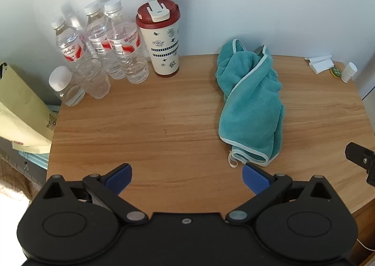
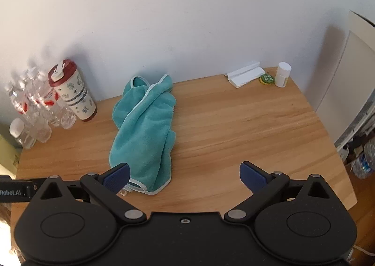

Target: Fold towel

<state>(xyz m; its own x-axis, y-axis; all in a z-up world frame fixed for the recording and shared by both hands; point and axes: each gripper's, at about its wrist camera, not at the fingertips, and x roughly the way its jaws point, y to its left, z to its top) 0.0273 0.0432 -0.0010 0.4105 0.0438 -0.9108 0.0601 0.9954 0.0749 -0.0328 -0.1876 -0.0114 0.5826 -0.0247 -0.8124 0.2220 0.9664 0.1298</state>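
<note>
A teal towel (image 1: 250,104) with pale edging lies crumpled in a long heap on the wooden table (image 1: 152,125), running from the back wall toward me. A small loop hangs at its near corner. My left gripper (image 1: 186,178) is open, with its right fingertip just short of that near corner and nothing between the pads. In the right wrist view the towel (image 2: 143,130) sits left of centre. My right gripper (image 2: 184,175) is open too, its left fingertip (image 2: 117,178) overlapping the towel's near end.
Several clear water bottles (image 1: 103,50) and a red-lidded patterned tumbler (image 1: 161,40) stand at the back left. White folded paper (image 2: 245,74), a green cap (image 2: 266,79) and a small white bottle (image 2: 282,74) sit at the back right. A yellow bag (image 1: 21,111) hangs off the left edge.
</note>
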